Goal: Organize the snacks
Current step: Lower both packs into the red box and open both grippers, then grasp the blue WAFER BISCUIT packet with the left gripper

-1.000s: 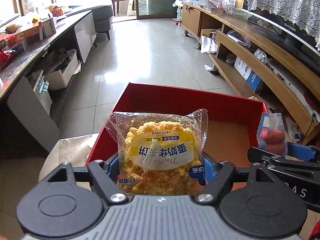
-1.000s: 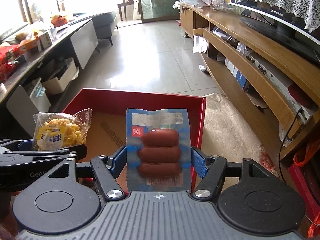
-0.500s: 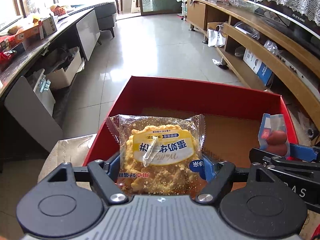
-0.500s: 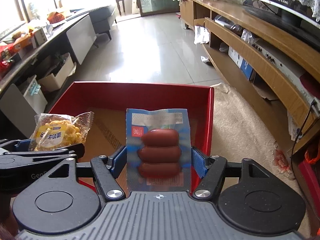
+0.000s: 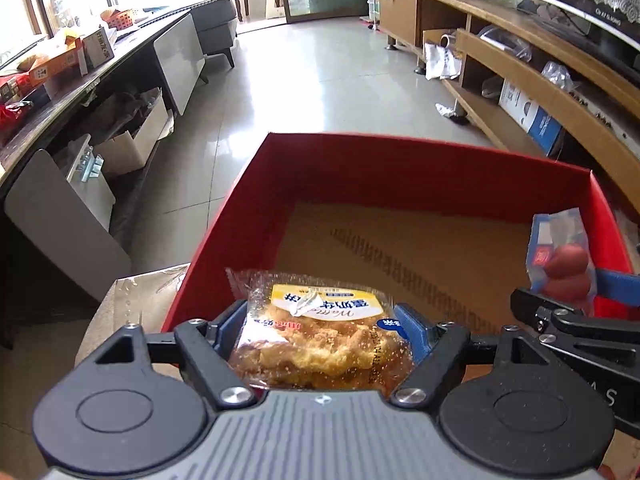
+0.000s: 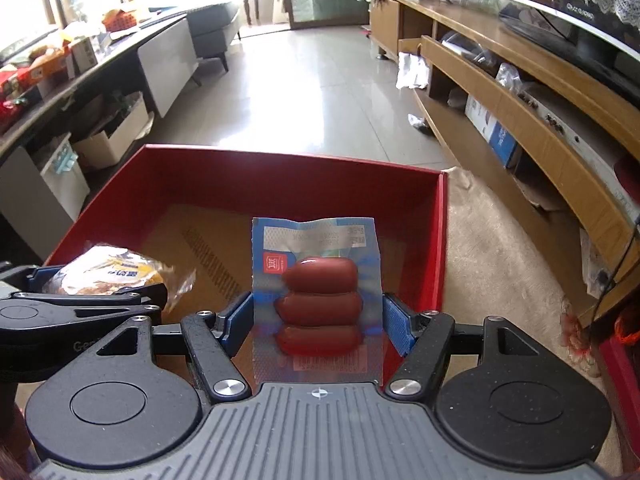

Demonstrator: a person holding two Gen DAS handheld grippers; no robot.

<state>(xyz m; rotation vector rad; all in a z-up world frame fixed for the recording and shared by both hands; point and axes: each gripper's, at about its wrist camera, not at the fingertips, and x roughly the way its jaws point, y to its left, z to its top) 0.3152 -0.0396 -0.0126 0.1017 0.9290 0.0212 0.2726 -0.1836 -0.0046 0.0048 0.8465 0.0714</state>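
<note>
Two snacks are carried side by side above the red box, presumably so that both can be set on its bare cardboard floor together: the cake packet is held over the box's near left corner and the sausage packet over its near right side. The left gripper is kept about half open, its blue pads pressed against the cake packet's sides. The right gripper is likewise half open and clamped on the sausage packet's edges.
</note>
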